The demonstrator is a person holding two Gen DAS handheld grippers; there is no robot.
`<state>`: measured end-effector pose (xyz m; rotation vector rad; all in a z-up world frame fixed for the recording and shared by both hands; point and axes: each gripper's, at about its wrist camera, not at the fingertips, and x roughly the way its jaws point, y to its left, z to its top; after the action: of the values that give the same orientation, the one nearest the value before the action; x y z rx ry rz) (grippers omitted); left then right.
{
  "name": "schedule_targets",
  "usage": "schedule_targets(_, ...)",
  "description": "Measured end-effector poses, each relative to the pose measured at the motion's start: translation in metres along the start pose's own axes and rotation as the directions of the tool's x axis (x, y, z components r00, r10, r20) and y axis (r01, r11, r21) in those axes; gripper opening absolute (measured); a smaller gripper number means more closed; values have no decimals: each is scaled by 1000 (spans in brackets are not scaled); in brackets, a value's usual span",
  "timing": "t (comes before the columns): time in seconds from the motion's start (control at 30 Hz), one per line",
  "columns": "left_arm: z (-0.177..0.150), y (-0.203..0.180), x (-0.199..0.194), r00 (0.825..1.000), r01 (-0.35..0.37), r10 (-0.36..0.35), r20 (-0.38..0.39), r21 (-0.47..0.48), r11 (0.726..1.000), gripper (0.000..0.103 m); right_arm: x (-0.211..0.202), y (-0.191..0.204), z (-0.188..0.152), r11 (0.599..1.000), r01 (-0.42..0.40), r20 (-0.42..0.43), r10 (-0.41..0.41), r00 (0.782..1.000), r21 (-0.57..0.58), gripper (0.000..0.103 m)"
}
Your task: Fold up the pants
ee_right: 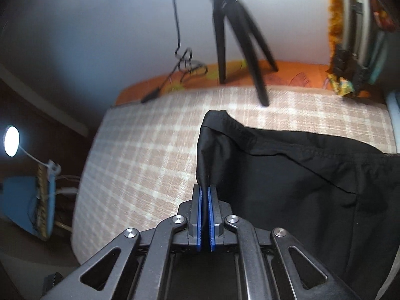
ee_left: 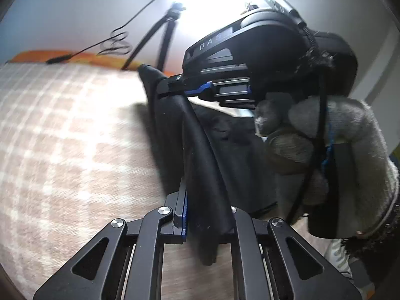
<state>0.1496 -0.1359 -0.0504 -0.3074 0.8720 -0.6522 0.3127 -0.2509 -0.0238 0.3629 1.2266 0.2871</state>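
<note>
The black pants point(ee_right: 287, 175) hang lifted above a bed with a beige checked cover point(ee_right: 150, 150). My right gripper point(ee_right: 205, 192) is shut on a bunched edge of the pants, near the waistband corner. In the left wrist view my left gripper point(ee_left: 197, 200) is shut on another fold of the pants point(ee_left: 200, 155), which drapes over its right finger. The right gripper point(ee_left: 175, 87) shows there too, higher up, clamping the same cloth, held by a hand in a grey fuzzy sleeve point(ee_left: 350, 150).
A black tripod point(ee_right: 237, 37) stands at the far side of the bed on an orange sheet point(ee_right: 287, 72). A black cable point(ee_right: 180, 57) lies beside it. A lamp point(ee_right: 11, 141) and a blue object point(ee_right: 27, 205) are at the left, beyond the bed's edge.
</note>
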Motion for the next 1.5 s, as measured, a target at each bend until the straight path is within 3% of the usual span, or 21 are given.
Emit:
schedule_targets(0.17,5,-25,3,999,47,-48,10,64,997,9,-37,-21,-6,1000,-1,72,-1,997,24,1)
schedule_targets(0.37,8,-61,26,990,140,-137,-32,125,982,9,-73,-52,-7,995,92,152,-94,984,25,1)
schedule_targets(0.5,-1,-78,41,980,182,-167,-109,142,973,35,-94,-88,-14,987,152,177,-160,971,59,1)
schedule_targets(0.67,-21,-86,40,974,189,-155,-165,215,958,37,-105,-133,-25,970,212,187,-231,955,116,1)
schedule_targets(0.83,-16,-72,34,989,116,-88,-121,250,961,37,-109,-171,-43,961,222,185,-251,950,164,1)
schedule_targets(0.97,-9,-69,50,990,94,-66,-124,233,968,37,-100,-204,-53,966,181,183,-215,959,185,1)
schedule_targets(1.1,-11,-96,64,991,81,-44,-129,297,952,37,-90,-224,-60,969,151,172,-185,968,193,2)
schedule_targets(1.3,-19,-134,105,988,70,-2,-155,434,898,37,-97,-235,-69,975,166,185,-192,964,146,9)
schedule_targets(1.4,-22,-132,116,985,57,19,-169,434,899,37,-108,-241,-73,973,159,198,-191,961,165,11)
schedule_targets(1.47,-21,-125,116,983,53,27,-183,419,906,37,-116,-241,-77,972,161,206,-196,959,173,41)
schedule_targets(1.5,-17,-121,113,983,53,25,-181,413,909,37,-120,-238,-81,973,152,211,-188,959,175,44)
